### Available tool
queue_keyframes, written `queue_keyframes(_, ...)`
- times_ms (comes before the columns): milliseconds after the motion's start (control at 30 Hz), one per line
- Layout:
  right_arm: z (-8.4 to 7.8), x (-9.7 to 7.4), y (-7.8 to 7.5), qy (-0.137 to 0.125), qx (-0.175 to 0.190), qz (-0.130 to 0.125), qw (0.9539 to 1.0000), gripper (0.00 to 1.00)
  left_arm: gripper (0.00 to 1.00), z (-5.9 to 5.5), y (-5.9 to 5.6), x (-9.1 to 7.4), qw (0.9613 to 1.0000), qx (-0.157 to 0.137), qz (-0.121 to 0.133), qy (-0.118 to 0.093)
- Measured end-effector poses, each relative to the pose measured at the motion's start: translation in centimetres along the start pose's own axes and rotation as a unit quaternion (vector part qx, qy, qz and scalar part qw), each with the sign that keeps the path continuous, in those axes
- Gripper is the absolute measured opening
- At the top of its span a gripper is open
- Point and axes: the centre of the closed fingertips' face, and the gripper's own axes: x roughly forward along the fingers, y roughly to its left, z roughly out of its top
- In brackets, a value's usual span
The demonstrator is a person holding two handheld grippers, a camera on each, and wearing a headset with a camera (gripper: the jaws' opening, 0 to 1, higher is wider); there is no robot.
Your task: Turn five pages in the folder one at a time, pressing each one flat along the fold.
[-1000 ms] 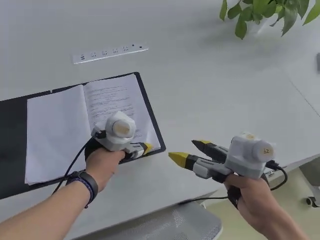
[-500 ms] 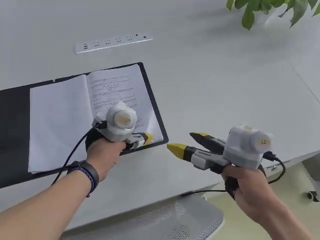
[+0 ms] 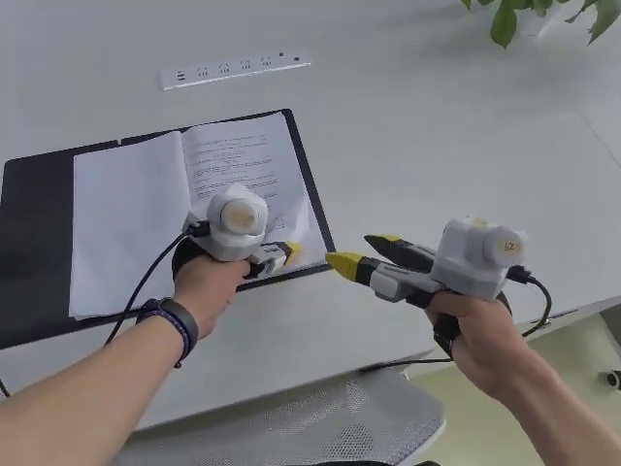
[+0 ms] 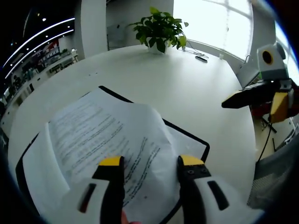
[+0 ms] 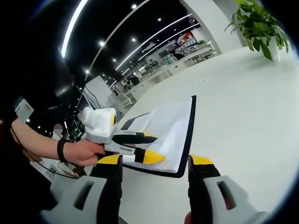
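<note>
Head view: the black folder (image 3: 37,223) lies open on the white table (image 3: 437,146), left of centre in the frame, with a blank sheet (image 3: 126,223) on its left half and a printed page (image 3: 243,165) on its right half. The left gripper (image 3: 277,257) sits right at the lower right corner of that printed page, held in the person's left hand (image 3: 206,286), which has a dark wristband (image 3: 175,320) on it. From its own camera the left gripper (image 4: 152,163) has its two yellow-tipped jaws spread apart, not pinching anything. The printed page (image 4: 107,135) bulges up a bit in front of them, with the folder's black edge (image 4: 187,135) showing past it.

The right gripper (image 3: 364,250) is off the folder, just to the right of its lower right corner, tips pointing left toward the other gripper. Its jaws are spread too, nothing between them. In the right gripper view the left gripper (image 5: 149,147) shows at the folder's (image 5: 189,135) near corner, close in front of the right gripper (image 5: 154,161).

There's also a white power strip (image 3: 236,68) near the top of the head view, beyond the folder, a leafy plant (image 3: 543,15) in the upper right corner, and a grey chair (image 3: 320,427) along the bottom edge.
</note>
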Motion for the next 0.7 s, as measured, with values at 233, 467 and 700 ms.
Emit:
queue_keyframes(233,1.8,4.4,-0.7,0.003,0.011,0.024,0.9997,0.53,0.46,0.0,0.0,0.0,1.0,-0.006,-0.004,-0.003)
queue_keyframes(467,2.4,7.7,-1.2,0.007,0.045,0.045,0.998,0.51,0.46,0.0,0.0,0.0,1.0,-0.006,-0.008,-0.001)
queue_keyframes(700,1.4,10.0,-1.9,0.027,0.076,0.053,0.9954,0.46,0.47,0.0,-0.1,-0.1,0.9999,-0.004,-0.011,0.0)
